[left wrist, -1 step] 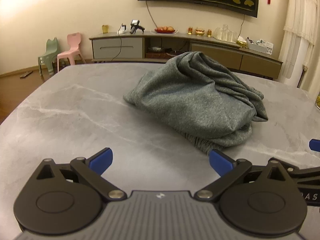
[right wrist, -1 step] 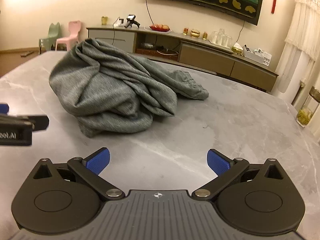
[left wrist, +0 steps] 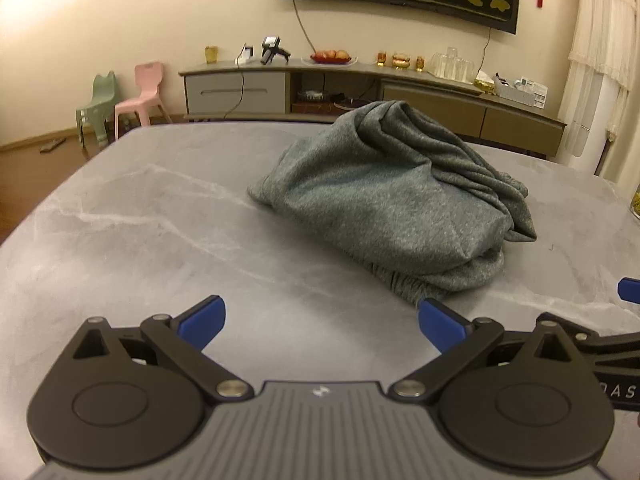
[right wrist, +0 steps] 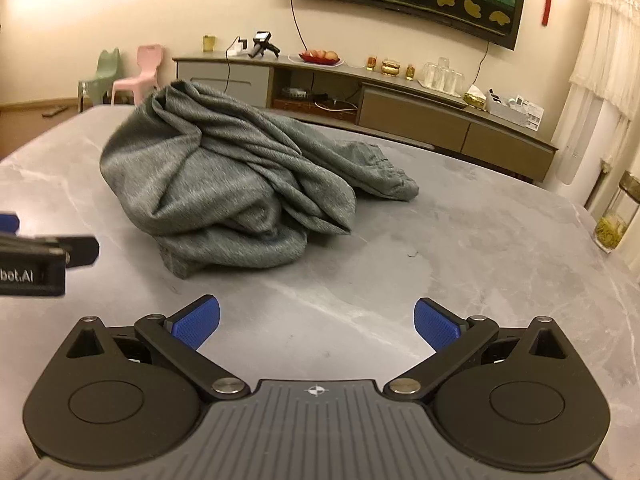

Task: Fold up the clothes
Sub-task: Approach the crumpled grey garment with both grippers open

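A crumpled grey garment [left wrist: 392,200] lies in a heap on the grey marble table [left wrist: 120,220]. My left gripper [left wrist: 320,320] hovers low over the table just in front of the heap, open, with nothing between its blue fingertips; its right fingertip is close to the garment's ribbed hem. In the right wrist view the same garment [right wrist: 224,176] sits ahead and to the left, one gathered cuff trailing off to the right. My right gripper [right wrist: 317,320] is open and empty over bare tabletop [right wrist: 460,240]. Part of the left gripper's body [right wrist: 32,256] shows at the left edge.
A glass jar [right wrist: 612,220] stands near the table's right edge. Beyond the table are a long low sideboard [left wrist: 360,80] with small items on it, a pink chair [left wrist: 142,92] and a green chair [left wrist: 98,108]. Bare tabletop lies left of the heap.
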Tool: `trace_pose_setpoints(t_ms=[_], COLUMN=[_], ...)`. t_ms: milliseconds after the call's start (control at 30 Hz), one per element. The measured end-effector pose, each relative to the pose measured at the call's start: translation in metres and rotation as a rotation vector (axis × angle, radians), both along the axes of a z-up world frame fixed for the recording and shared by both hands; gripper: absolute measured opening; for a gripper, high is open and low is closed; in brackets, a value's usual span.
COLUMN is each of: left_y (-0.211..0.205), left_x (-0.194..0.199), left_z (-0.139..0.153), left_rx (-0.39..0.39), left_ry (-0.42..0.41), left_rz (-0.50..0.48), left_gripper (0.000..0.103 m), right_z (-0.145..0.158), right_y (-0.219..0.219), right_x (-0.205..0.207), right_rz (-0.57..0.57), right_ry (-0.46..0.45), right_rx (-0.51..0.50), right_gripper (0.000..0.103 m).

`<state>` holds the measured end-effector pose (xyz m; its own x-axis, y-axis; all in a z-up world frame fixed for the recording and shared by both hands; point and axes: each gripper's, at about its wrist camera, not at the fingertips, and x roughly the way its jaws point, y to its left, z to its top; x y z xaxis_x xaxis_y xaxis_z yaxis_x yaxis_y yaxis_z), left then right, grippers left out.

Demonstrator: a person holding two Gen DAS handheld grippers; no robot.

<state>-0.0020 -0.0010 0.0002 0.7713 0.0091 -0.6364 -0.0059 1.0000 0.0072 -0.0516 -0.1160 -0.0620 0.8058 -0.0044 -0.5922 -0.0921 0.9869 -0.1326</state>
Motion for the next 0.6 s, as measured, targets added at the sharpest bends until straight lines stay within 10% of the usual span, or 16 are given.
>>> trace_pose_setpoints(t_ms=[600], left_y=[-0.007], left_x=[-0.012], left_z=[0.006], left_rx=[-0.011], left_ry=[0.044], left_rz=[-0.059], left_gripper=[0.103], right_z=[-0.007], right_y=[-0.005], right_x=[-0.001], right_rz=[-0.047], right_ry=[0.019], right_rx=[0.108], right_gripper=[0.102])
